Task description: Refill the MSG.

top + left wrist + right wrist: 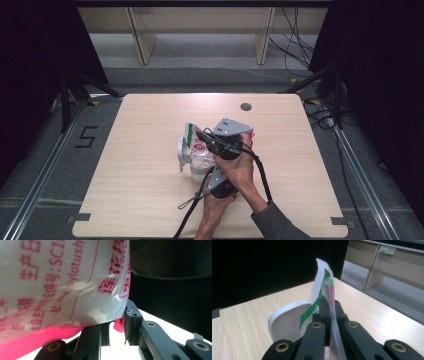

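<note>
Light wooden worktop [150, 200]: near its middle, a clear plastic bag with pink print and a green-and-white top strip [199, 150], with a white rounded disc [287, 320] at its 9 o'clock. Step in hand, probably: opening the bag's mouth. Right gripper [329, 307] clamped on the top strip. Left gripper [117, 325] astride the pink lower corner; pressing or not, impossible to tell. Next: firm hold below, gentle pull toward 3 o'clock. Placement clear from the high view; pinched film from the right gripper view.
</note>
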